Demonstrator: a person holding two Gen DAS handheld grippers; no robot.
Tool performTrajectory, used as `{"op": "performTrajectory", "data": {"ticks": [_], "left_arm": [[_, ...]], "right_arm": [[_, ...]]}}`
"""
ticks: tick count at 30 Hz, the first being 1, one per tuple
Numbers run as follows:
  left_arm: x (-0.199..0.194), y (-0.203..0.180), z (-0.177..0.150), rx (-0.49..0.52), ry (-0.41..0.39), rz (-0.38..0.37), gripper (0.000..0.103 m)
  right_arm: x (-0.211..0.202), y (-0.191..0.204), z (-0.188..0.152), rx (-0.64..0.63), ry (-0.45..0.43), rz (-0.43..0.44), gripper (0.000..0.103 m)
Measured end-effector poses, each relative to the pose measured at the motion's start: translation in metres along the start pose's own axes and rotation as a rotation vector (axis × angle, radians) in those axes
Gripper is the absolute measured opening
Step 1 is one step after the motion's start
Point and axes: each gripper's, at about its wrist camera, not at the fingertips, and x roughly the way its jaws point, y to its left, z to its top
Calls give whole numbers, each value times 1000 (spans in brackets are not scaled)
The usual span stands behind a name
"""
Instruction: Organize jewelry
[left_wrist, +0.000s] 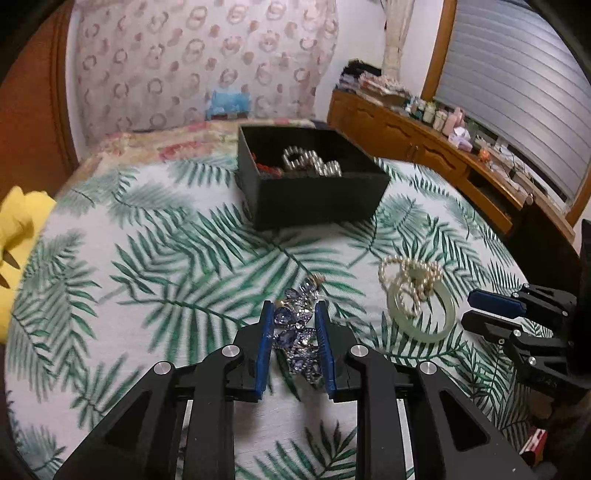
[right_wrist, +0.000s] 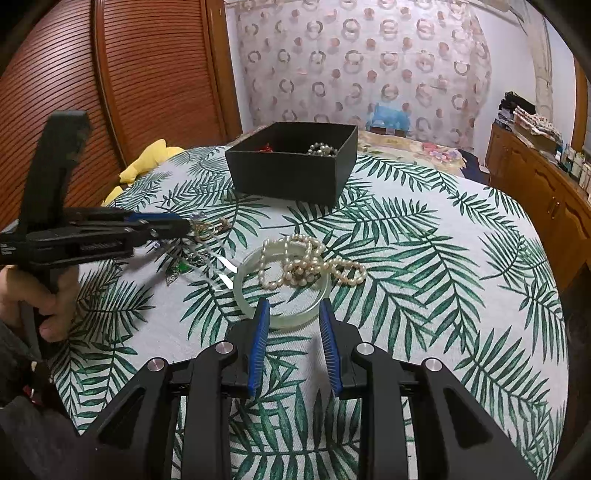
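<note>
We are working on a bed (left_wrist: 155, 229) covered in a palm-leaf spread, so nothing here is a desk. Our left tongs (left_wrist: 293, 332) are closing on a blue rhinestone piece (left_wrist: 299, 328) (a bracelet or a brooch, we cannot tell which); the stones are sitting between the two blue pads and appear to be touching both, so we are judging it gripped, low to the spread. In the right wrist view the same tongs (right_wrist: 177, 225) are blurred, with gold links and a green-stoned trinket (right_wrist: 181, 267) trailing just beside the tips.

Our right tongs (right_wrist: 293, 317) are standing open with nothing between the pads, hovering just near the pale jade bangle (right_wrist: 291, 314). A pearl strand (right_wrist: 306, 264) is lying heaped across the bangle's far rim and partly through its ring, which is why we are likely holding off: lifting the bangle would drag the pearls along.

The black box (left_wrist: 314, 192) is sitting at the far side, lid off, already holding a silver beaded piece (left_wrist: 312, 162) and something red (left_wrist: 264, 170). We are judging the task about half done, with the blue piece going there next; its loose trailing chain could snag on the box wall.
</note>
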Motion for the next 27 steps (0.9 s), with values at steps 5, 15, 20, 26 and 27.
{"op": "performTrajectory", "data": {"ticks": [5,15,20,26,27], "left_arm": [[-14,6,6,6,-48,31,20],[-25,9,5,2,-92,39,20],[-24,6,3,11,-88,33,20],[-26,3,4,19,-95,23,20],[-26,3,4,21,-96,22,20]], "right_arm": [[1,-9,10,-4,5,-7,30],[33,-17,39,-22,50,32,30],[52,-19,48,-27,97,64,30],[68,-25,53,4,146,110,48],[67,-25,53,-2,146,105,48]]}}
